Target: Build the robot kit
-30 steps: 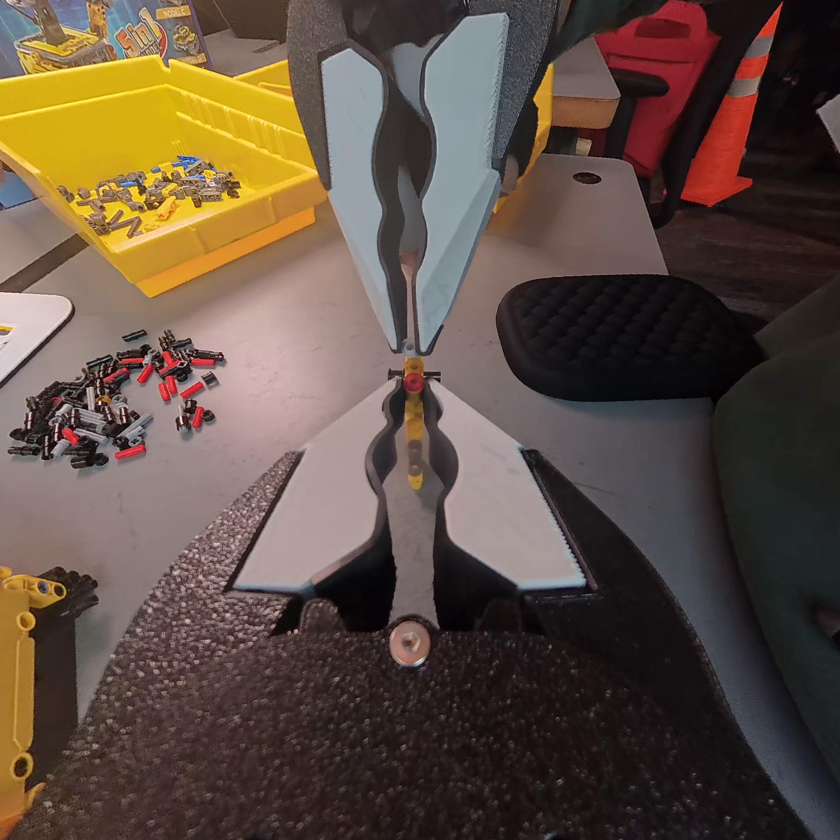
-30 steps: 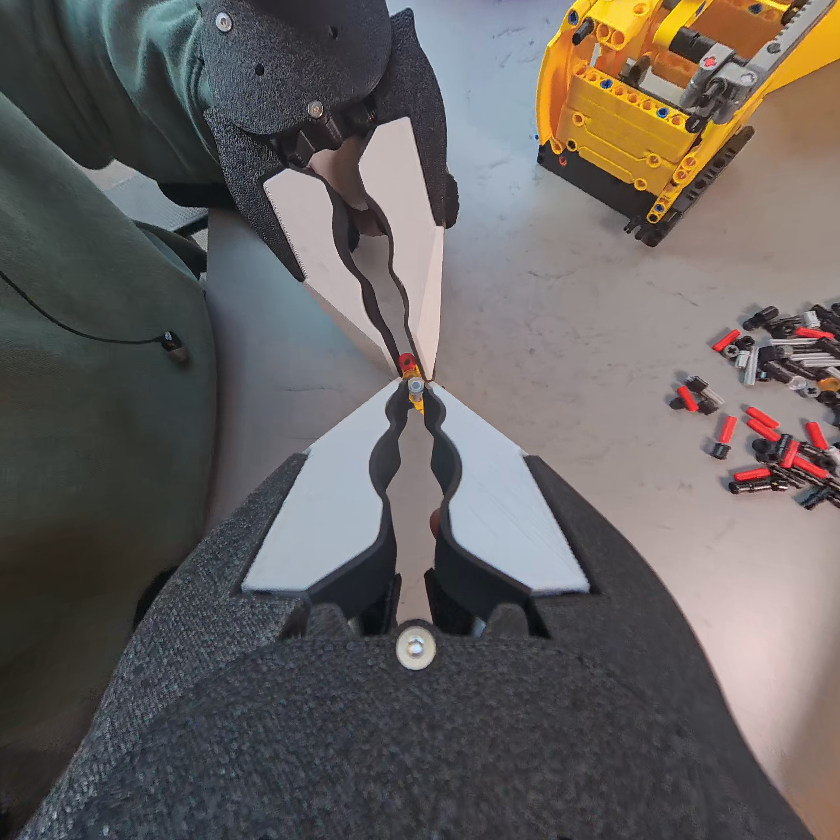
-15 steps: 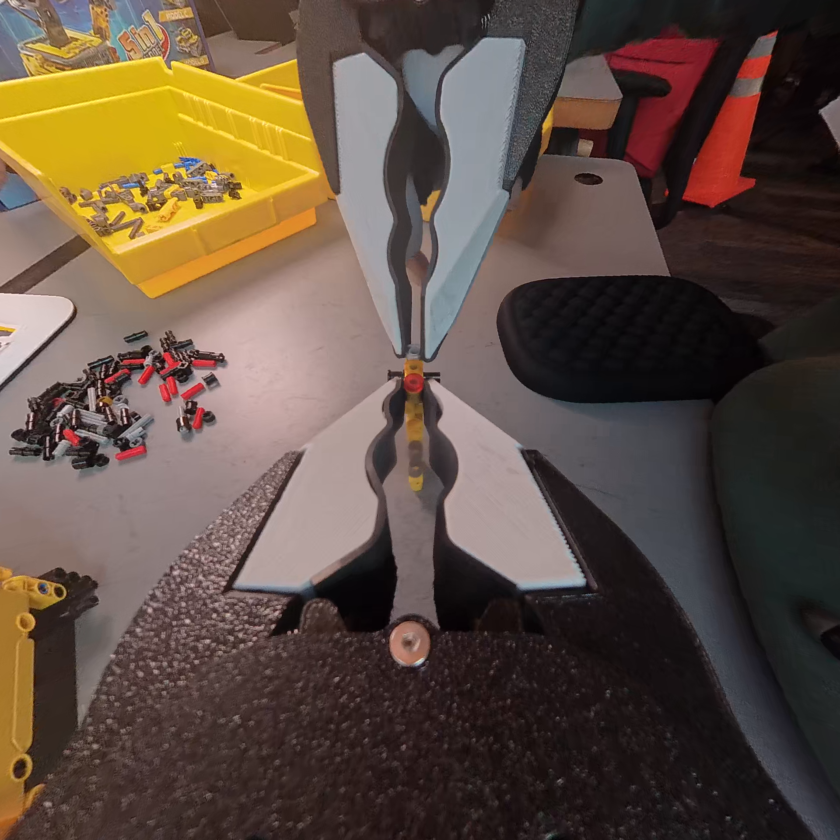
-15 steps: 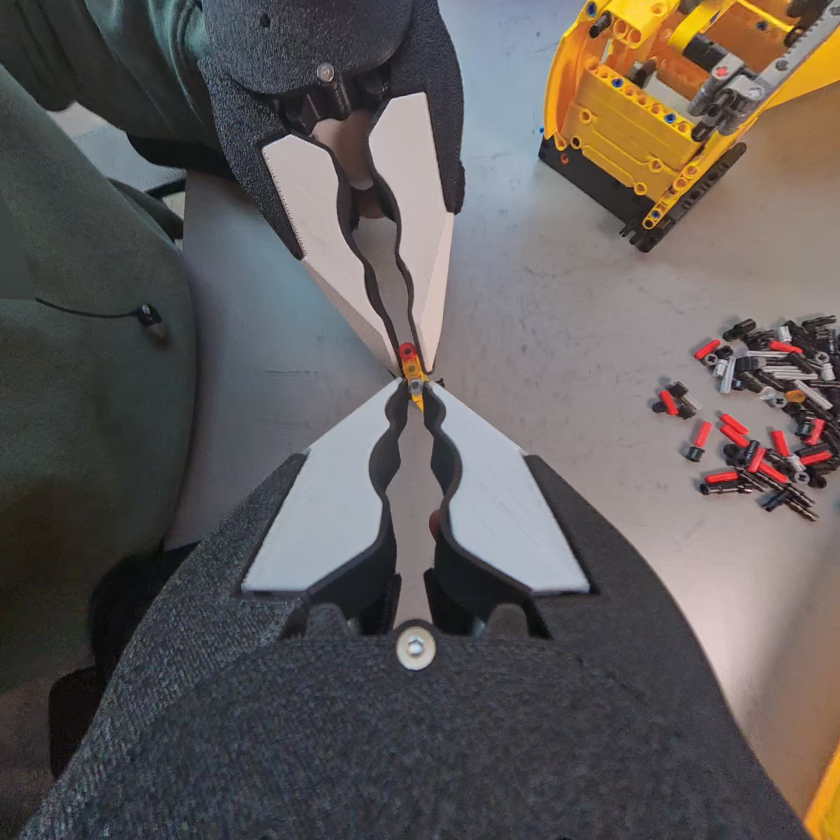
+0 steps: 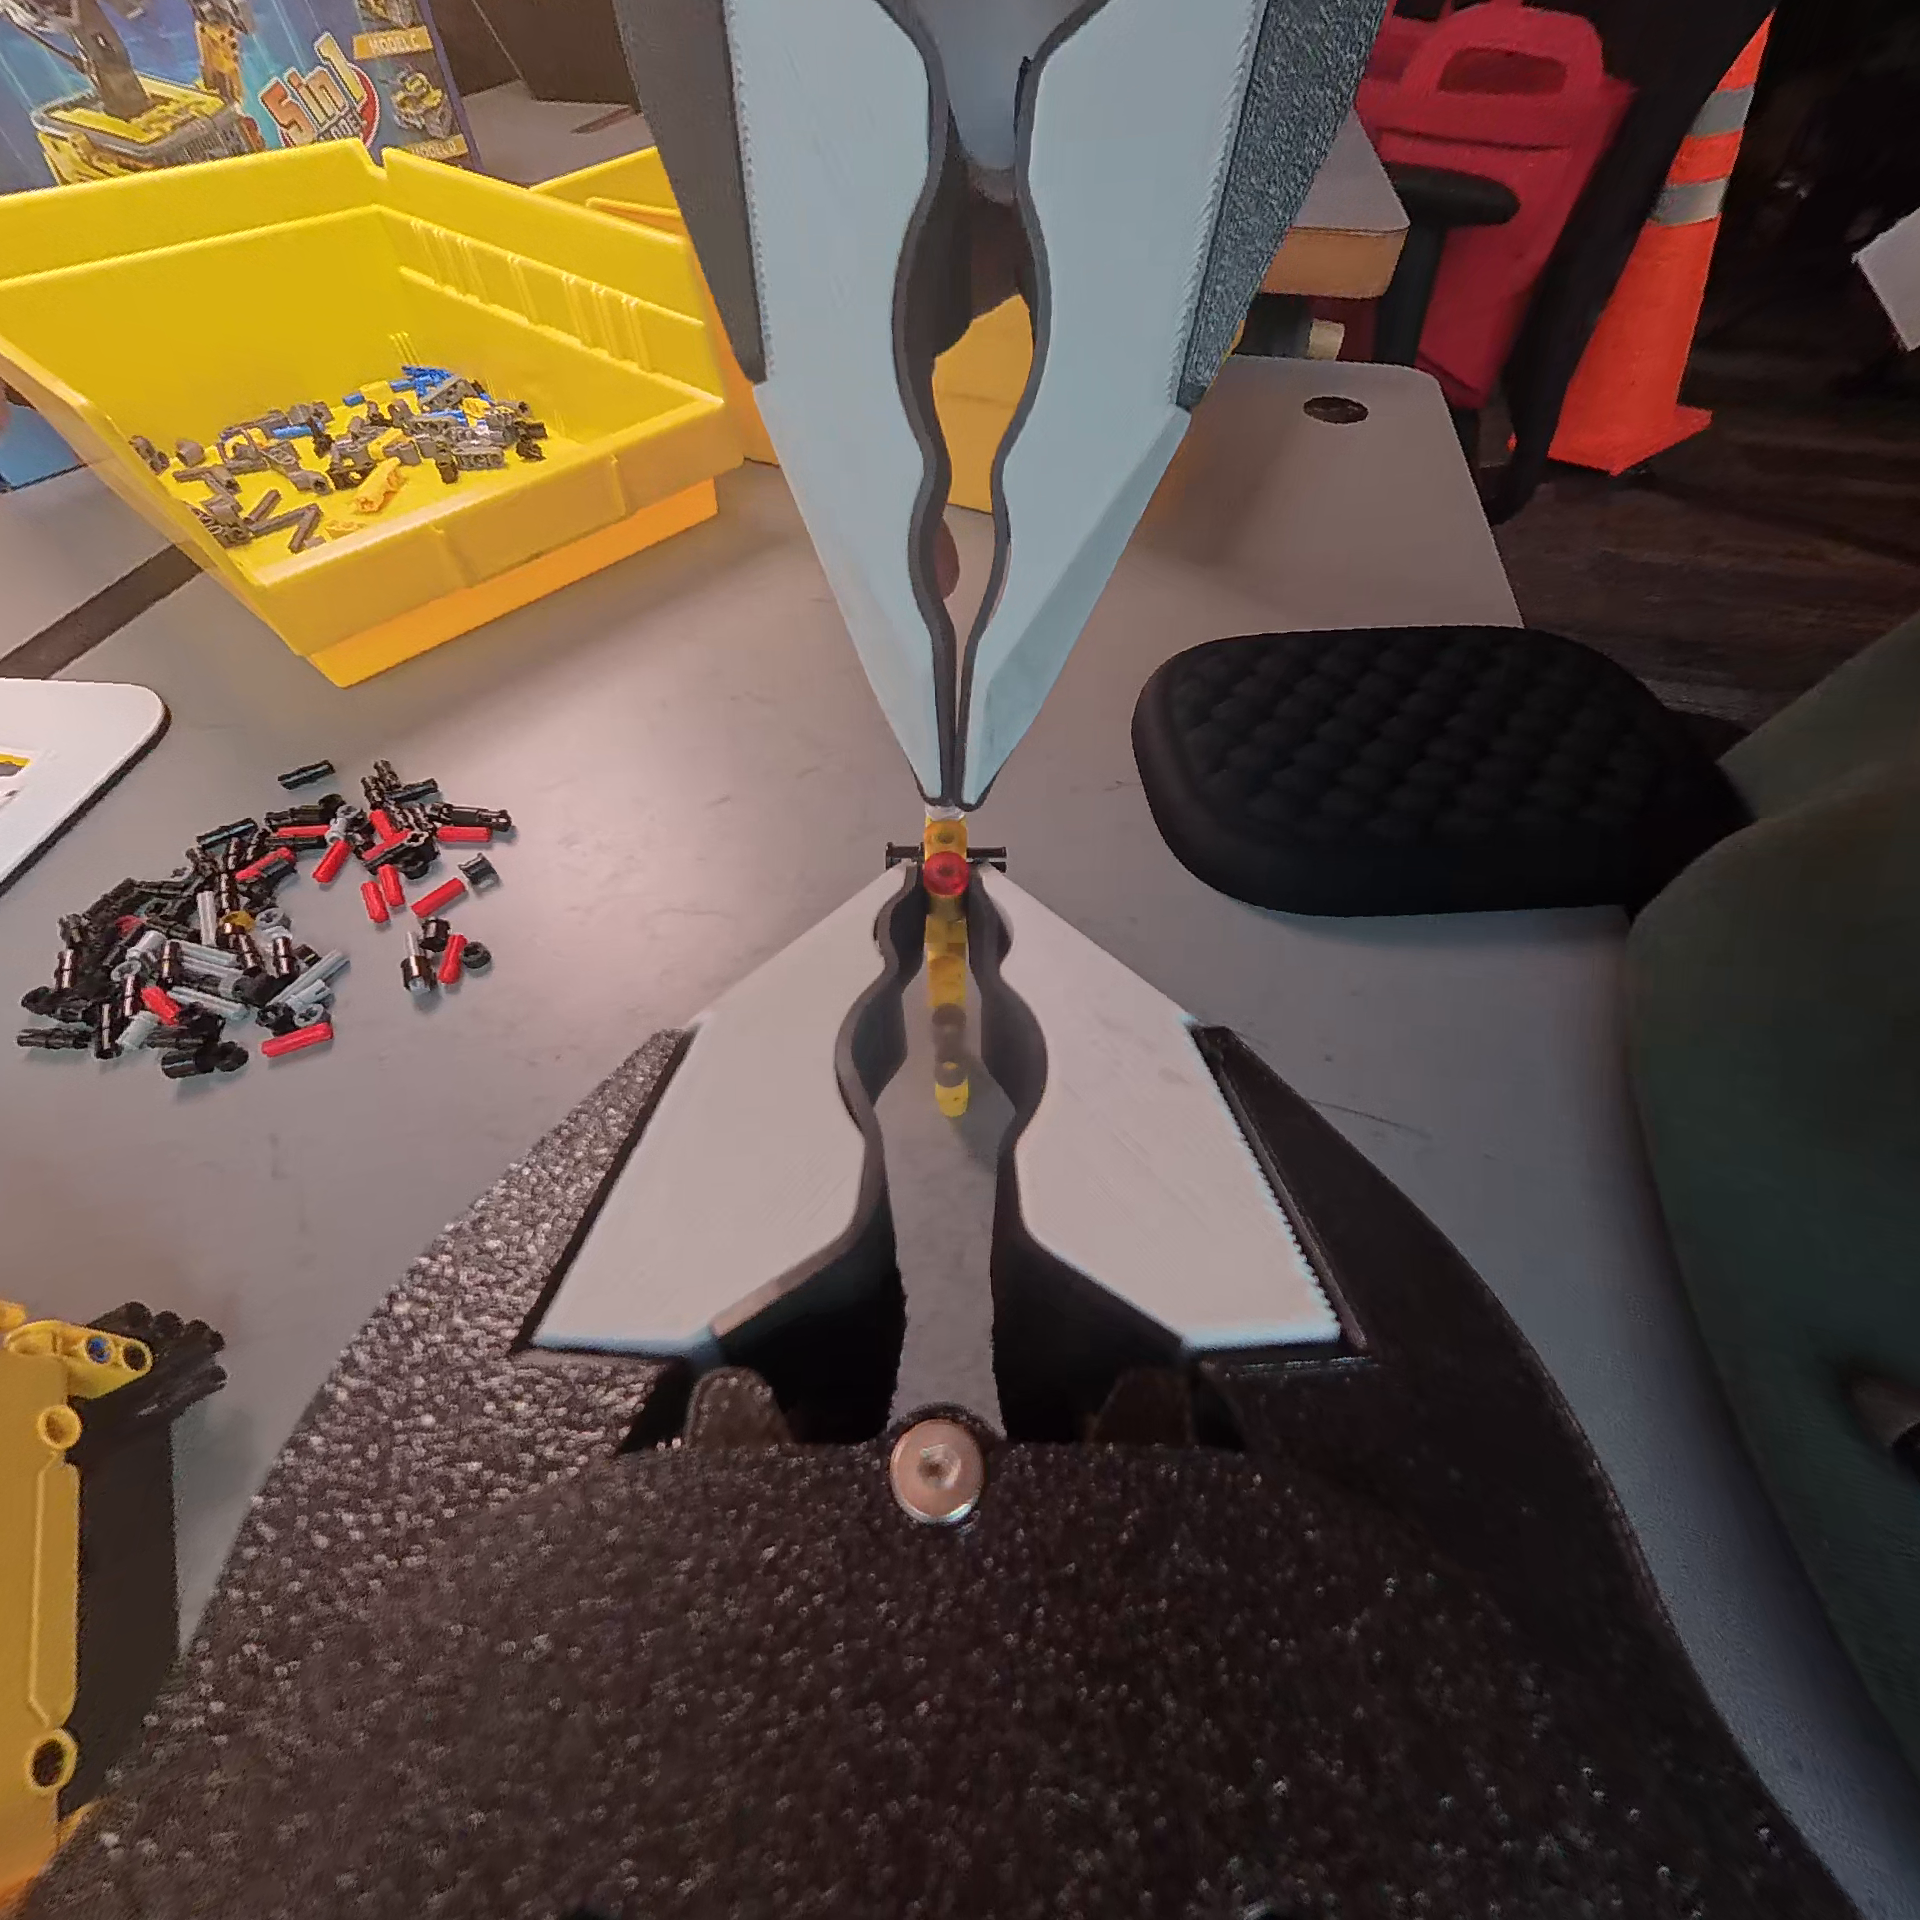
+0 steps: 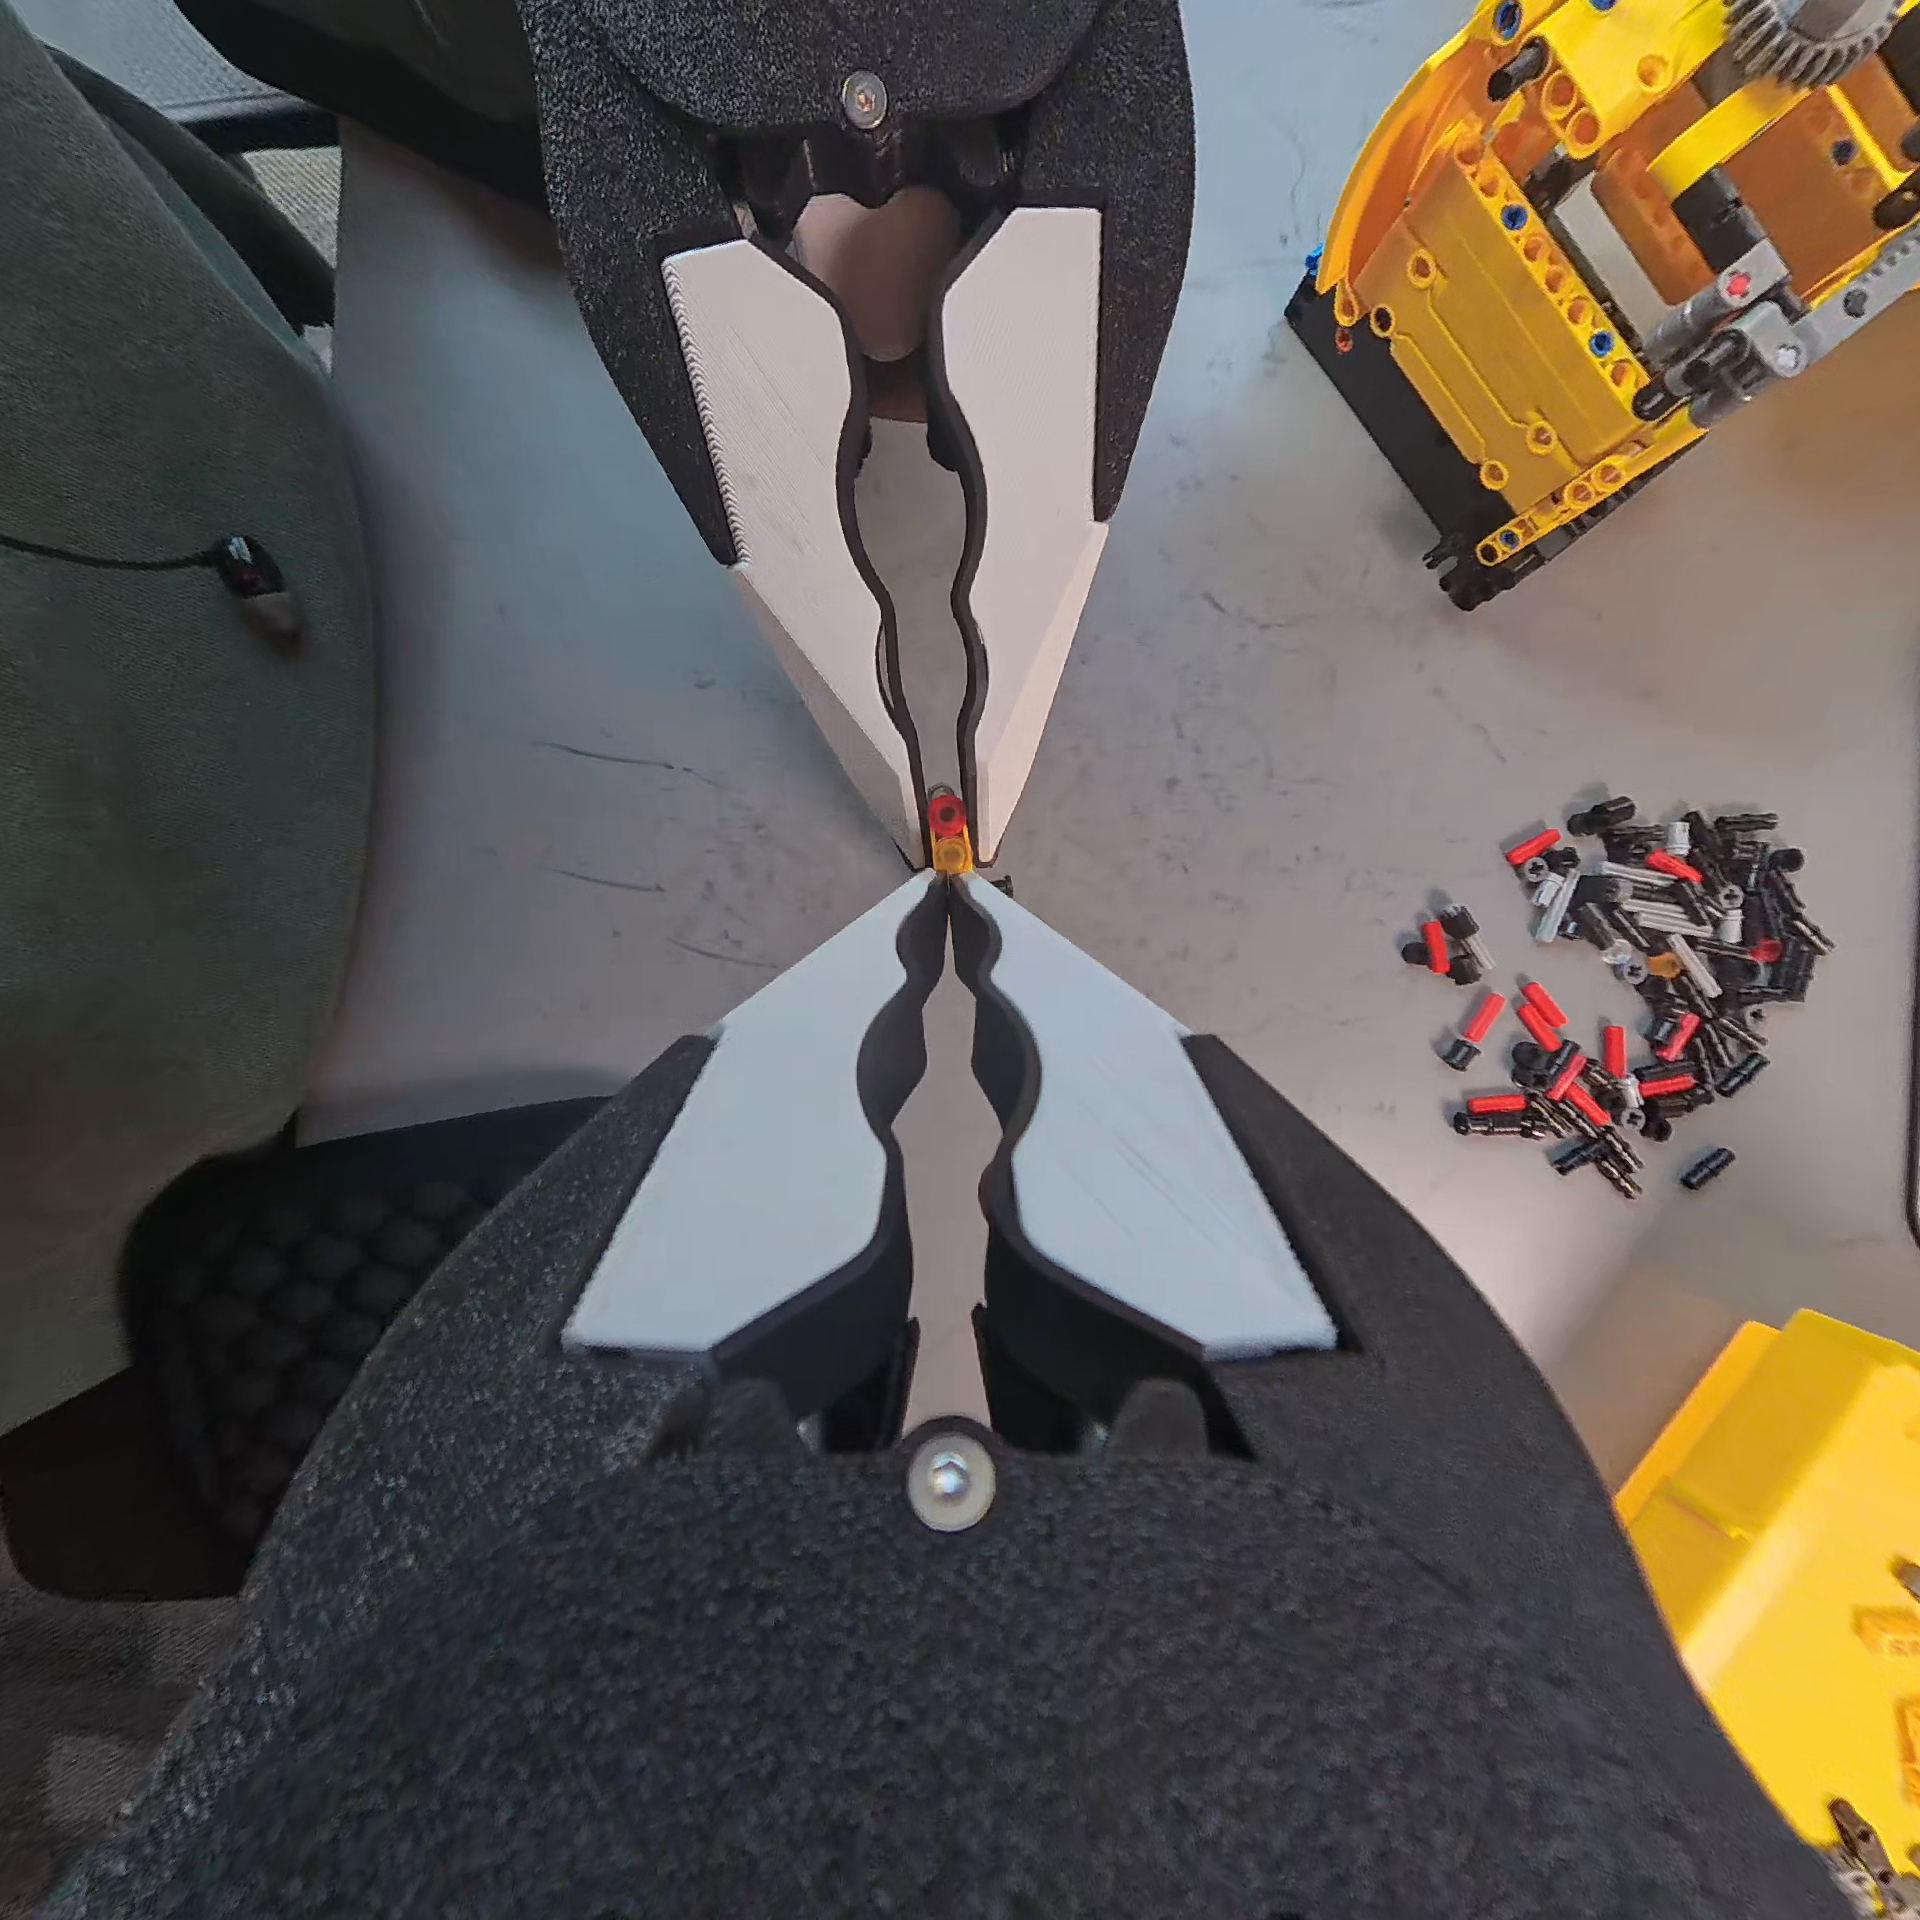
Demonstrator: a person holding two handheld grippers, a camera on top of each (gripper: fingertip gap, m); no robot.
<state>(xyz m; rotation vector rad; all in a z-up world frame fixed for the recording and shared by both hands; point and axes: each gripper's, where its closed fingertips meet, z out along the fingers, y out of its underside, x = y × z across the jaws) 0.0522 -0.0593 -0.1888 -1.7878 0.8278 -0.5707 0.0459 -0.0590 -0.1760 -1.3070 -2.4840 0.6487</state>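
A slim yellow beam [image 5: 943,966] with a red pin [image 5: 943,875] sits clamped between the closed fingertips of the left gripper [image 5: 943,883], above the grey table [image 5: 675,727]. The right gripper [image 6: 948,883], tip to tip with it, pinches the beam's far end. Loose pins [image 5: 249,925] and a yellow bin [image 5: 436,561] lie to the left.

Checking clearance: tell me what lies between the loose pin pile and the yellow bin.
Only bare grey table between the pin pile and yellow bin, in the left wrist view.
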